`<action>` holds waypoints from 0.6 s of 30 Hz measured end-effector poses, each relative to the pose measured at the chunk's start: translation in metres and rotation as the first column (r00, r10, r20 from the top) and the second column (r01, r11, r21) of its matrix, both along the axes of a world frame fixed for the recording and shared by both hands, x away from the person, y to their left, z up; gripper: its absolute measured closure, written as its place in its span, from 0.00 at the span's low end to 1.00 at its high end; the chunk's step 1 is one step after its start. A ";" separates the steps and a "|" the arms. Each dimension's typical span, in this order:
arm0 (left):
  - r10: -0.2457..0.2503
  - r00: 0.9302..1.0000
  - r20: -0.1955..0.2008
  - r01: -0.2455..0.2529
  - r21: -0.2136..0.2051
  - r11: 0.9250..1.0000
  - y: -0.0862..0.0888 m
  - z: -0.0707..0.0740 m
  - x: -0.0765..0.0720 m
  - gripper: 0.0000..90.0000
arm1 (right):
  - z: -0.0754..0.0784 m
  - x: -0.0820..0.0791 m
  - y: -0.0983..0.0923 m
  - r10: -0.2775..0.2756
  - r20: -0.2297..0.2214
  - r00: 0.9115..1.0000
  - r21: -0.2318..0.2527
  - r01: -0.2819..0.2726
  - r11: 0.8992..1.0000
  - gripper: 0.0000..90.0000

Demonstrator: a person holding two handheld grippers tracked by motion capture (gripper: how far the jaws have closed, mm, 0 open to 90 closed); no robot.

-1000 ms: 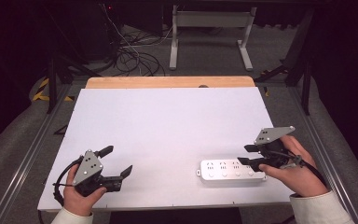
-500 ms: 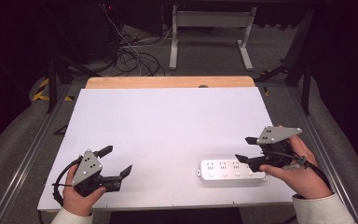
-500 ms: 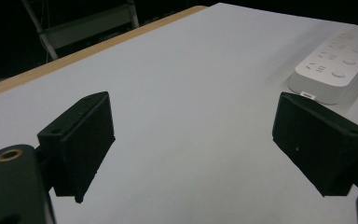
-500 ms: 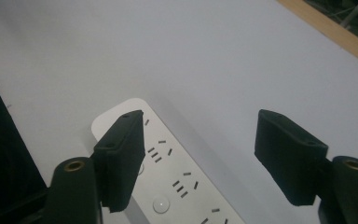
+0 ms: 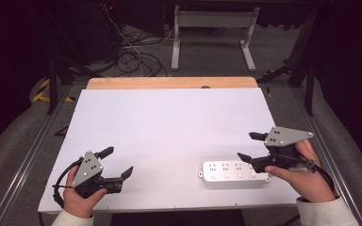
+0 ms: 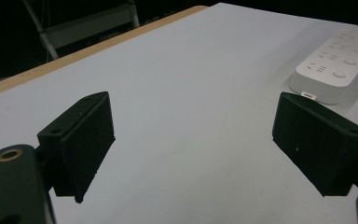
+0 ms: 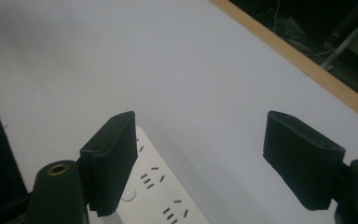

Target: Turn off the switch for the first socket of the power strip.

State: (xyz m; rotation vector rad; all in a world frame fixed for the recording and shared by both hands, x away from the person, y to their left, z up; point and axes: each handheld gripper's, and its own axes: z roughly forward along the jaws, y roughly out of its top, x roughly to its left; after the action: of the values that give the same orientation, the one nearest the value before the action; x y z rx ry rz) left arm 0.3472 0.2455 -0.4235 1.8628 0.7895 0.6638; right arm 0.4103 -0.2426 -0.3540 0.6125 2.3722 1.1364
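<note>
A person's two hands enter from the near edge of a white table [image 5: 169, 132], each holding a black two-jaw claw. In the high view, the left hand [image 5: 78, 200] sits at the near left corner, wrist low, gripping the left claw [image 5: 117, 162], whose jaws stand wide apart and point right and slightly away across the bare surface; a black cable [image 5: 60, 181] loops out from its near side. At the near right, the right hand [image 5: 306, 176] wraps the right claw [image 5: 250, 147] from behind, a grey three-cornered plate [image 5: 285, 136] on top, its jaws also spread wide and pointing left. A white power strip [image 5: 233, 172] lies flat near the front edge, long side running left to right, its right end just under the right claw's nearer jaw; whether they touch cannot be told. The left claw's own view adds what the high view lacks: both jaw pads seen close, with nothing between them, and the power strip [image 6: 338, 65] well off at the upper right, its sockets and round buttons visible. The right claw's own view shows the power strip [image 7: 163, 196] directly below its left jaw, socket slots plain, while the gap between the jaws holds only bare table. Farther away, the high view shows a wooden strip [image 5: 172, 83] along the table's far edge, then a dark floor with tangled cables [image 5: 132, 59] and the legs of a white metal frame [image 5: 212, 37]
</note>
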 end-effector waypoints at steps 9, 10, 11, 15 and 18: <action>0.003 1.000 -0.004 -0.003 -0.009 1.000 0.002 0.000 -0.001 0.14 | -0.010 -0.002 -0.018 0.012 0.052 0.999 0.180 -0.022 0.983 0.27; 0.002 1.000 -0.004 -0.002 -0.008 1.000 0.002 0.000 -0.001 0.14 | -0.012 -0.003 -0.020 0.011 0.055 0.998 0.193 -0.021 0.981 0.26; 0.002 1.000 -0.004 -0.002 -0.008 1.000 0.002 0.000 -0.001 0.14 | -0.015 -0.003 -0.023 0.009 0.059 0.998 0.200 -0.020 0.980 0.26; 0.000 1.000 0.002 0.000 -0.005 1.000 0.002 0.001 -0.001 0.14 | -0.027 -0.003 -0.034 -0.008 0.055 0.998 0.241 -0.005 0.970 0.24; -0.001 1.000 0.001 0.001 -0.010 1.000 0.003 0.001 -0.001 0.13 | -0.037 -0.003 -0.042 -0.031 0.032 0.999 0.234 0.023 0.972 0.23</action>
State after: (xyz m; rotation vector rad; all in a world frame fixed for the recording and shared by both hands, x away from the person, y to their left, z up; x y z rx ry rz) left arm 0.3461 0.2485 -0.4226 1.8539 0.7899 0.6589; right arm 0.4077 -0.2843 -0.3915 0.6940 2.2110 1.4146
